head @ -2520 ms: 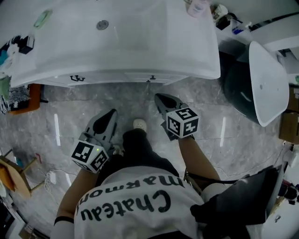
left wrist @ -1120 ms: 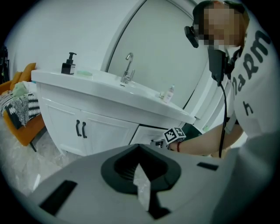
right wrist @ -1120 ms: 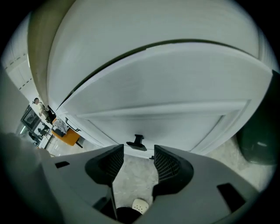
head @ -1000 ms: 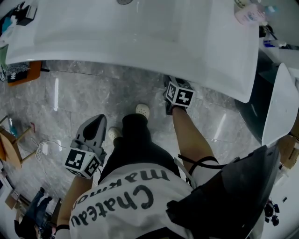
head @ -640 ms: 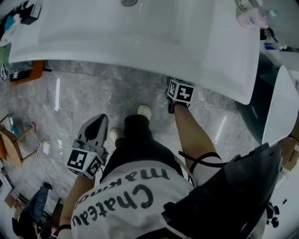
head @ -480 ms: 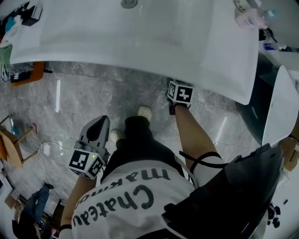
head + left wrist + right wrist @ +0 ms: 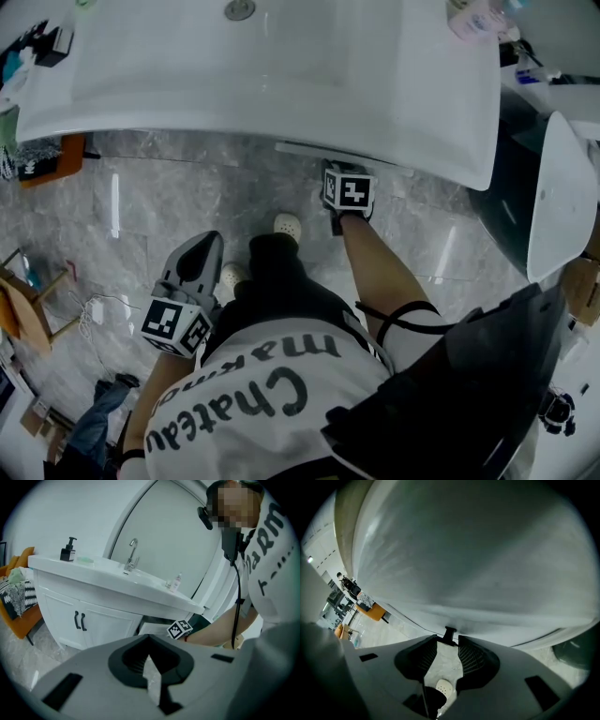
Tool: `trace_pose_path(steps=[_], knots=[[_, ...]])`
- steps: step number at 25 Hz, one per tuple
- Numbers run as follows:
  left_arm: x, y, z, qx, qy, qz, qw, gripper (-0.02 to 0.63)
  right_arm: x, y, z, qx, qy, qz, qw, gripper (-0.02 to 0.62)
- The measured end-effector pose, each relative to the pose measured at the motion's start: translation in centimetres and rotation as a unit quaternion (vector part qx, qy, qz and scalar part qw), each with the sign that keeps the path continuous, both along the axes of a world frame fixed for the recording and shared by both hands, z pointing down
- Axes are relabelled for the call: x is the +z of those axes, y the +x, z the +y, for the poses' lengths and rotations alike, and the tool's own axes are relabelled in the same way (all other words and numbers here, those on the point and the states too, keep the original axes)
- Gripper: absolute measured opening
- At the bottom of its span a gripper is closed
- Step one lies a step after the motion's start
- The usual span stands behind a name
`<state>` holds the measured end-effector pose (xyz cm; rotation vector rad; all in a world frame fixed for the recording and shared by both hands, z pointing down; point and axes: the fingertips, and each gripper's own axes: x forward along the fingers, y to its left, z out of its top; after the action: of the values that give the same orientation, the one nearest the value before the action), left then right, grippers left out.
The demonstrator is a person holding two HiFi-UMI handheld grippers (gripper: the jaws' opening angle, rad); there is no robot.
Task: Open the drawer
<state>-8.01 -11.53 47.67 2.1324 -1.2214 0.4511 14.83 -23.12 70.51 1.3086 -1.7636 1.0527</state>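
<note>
**A:** Head view: the right gripper (image 7: 337,174) is up under the vanity top (image 7: 375,103), and a pale strip of drawer (image 7: 314,149) pokes out below the counter edge. Half a second ago that strip wasn't showing, and the gripper has drawn back towards the person.

**B:** So it's started. The left gripper (image 7: 203,244)?

**A:** Hanging down by the leg, well away from the cabinet.

**B:** Left gripper view next.

**A:** Its jaws sit nearly together with nothing in them. Beyond, the drawer front stands just out from the cabinet on the right side, with a dark gap above it.

**B:** And the right gripper view?

**A:** The jaws are clamped on the small black handle (image 7: 450,633), right at their tips.

**B:** Good spot?

**A:** The only one, I'd say. The front looks smooth and slick, the pull stiff. I'd expect a rigid box on runners, its weight unknown. It wants a straight, level pull, because that shallow tip grip could slip.
</note>
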Motion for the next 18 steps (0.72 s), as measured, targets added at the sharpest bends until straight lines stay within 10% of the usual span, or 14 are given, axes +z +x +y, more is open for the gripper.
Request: trace_pose_path(steps=[18], knots=[[-0.1,1.5,1.8,0.017,0.000,0.010,0.9998,0.008,0.1,-0.8,5.2,-0.033,0.001,0.001,0.999,0.140]])
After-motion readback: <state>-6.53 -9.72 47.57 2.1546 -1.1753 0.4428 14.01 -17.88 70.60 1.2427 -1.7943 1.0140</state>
